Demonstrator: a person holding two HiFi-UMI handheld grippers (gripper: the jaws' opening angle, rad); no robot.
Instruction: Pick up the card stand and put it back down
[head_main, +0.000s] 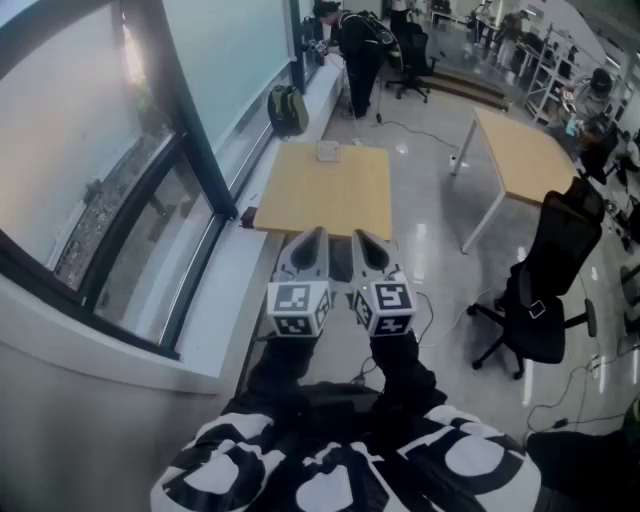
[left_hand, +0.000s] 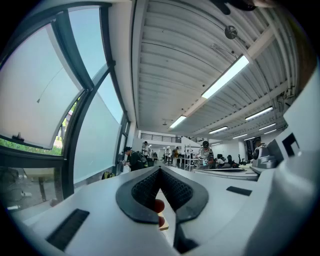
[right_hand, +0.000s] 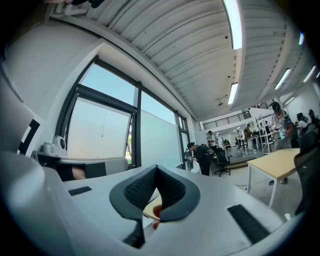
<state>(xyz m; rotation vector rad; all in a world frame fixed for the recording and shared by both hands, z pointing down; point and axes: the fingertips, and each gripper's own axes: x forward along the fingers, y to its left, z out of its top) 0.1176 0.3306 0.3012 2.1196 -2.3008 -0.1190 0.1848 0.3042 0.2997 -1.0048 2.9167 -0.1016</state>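
Task not begun: you hold left claw (head_main: 312, 238) & right claw (head_main: 363, 240) pressed together, empty, w/ card stand (head_main: 328, 151) untouched on counter (head_main: 320, 205) ahead.

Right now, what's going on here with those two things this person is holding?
A person holds the left tongs and right tongs side by side, both shut and empty, short of a wooden table. A small card stand sits untouched near the table's far edge. Nothing is picked up yet.
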